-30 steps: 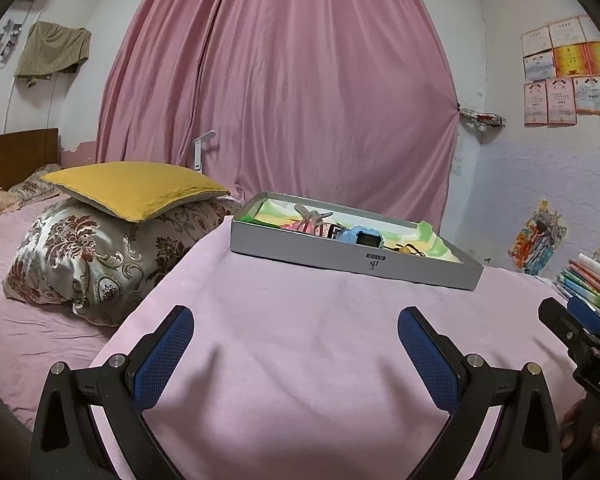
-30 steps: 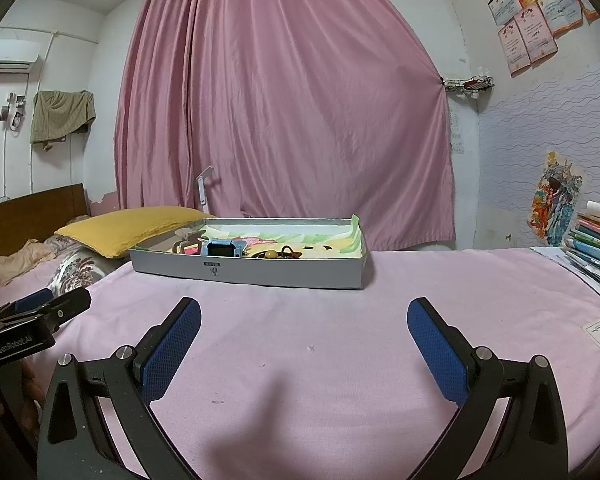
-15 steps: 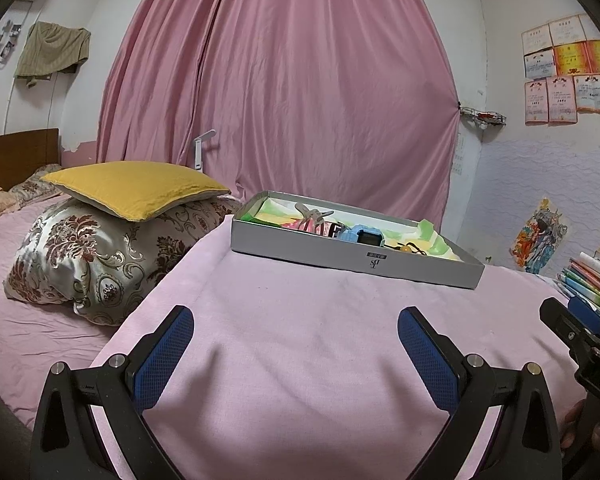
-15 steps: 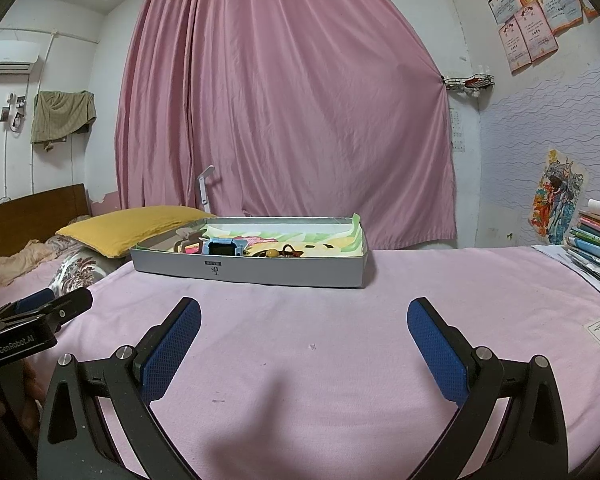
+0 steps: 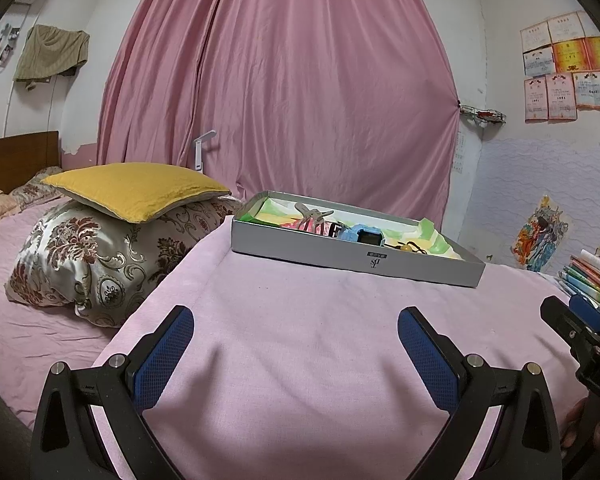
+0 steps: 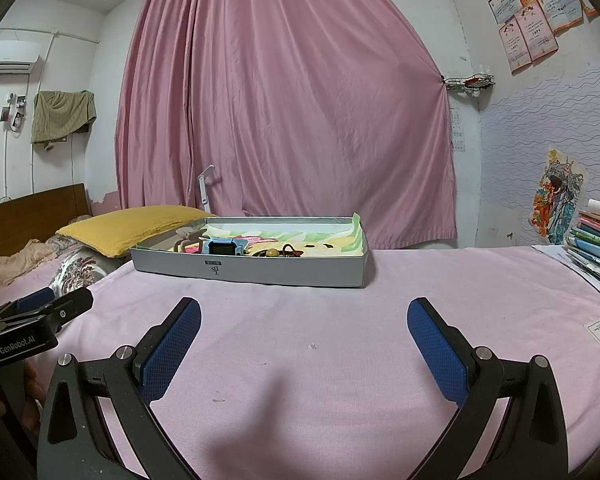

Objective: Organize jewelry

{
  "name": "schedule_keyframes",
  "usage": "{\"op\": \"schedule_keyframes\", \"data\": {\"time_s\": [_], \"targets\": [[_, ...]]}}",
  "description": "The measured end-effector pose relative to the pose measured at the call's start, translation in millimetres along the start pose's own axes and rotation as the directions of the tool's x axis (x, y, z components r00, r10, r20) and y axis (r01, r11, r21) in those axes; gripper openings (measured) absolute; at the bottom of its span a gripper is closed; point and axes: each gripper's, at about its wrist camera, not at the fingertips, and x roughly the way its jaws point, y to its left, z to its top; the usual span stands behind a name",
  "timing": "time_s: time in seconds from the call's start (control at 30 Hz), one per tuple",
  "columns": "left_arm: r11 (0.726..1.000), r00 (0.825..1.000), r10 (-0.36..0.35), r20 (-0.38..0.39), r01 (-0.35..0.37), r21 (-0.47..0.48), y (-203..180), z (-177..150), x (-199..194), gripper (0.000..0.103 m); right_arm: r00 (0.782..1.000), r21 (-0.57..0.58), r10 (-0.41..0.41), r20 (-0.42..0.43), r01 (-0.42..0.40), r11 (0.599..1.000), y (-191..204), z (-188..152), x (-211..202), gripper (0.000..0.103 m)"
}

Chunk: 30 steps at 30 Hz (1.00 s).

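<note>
A shallow grey box (image 5: pixel 340 256) (image 6: pixel 260 270) stands on the pink-covered table, far ahead of both grippers. It holds a blue watch (image 5: pixel 362 235) (image 6: pixel 224 247), a hair claw (image 5: pixel 312 213), bead pieces (image 6: pixel 278 251) and coloured paper lining. My left gripper (image 5: pixel 296 332) is open and empty, low over the cloth. My right gripper (image 6: pixel 304 328) is open and empty too. Each shows at the edge of the other's view: the right one in the left wrist view (image 5: pixel 580 332), the left one in the right wrist view (image 6: pixel 40 312).
A yellow cushion (image 5: pixel 132 188) on a floral pillow (image 5: pixel 100 256) lies on the bed to the left. A stack of books (image 6: pixel 598 240) and papers sits at the table's right edge. A pink curtain (image 6: pixel 284 100) hangs behind.
Both grippers stay open and nearly still. The views shift only slightly.
</note>
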Motion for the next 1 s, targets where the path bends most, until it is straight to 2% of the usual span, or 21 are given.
{"op": "schedule_keyframes", "data": {"time_s": [1.0], "targets": [[1.000, 1.000, 0.001, -0.001, -0.001, 0.003, -0.6, 0.8, -0.3, 0.102, 1.000, 0.000, 0.000, 0.000, 0.000, 1.000, 0.1, 0.3, 0.0, 0.101]]}}
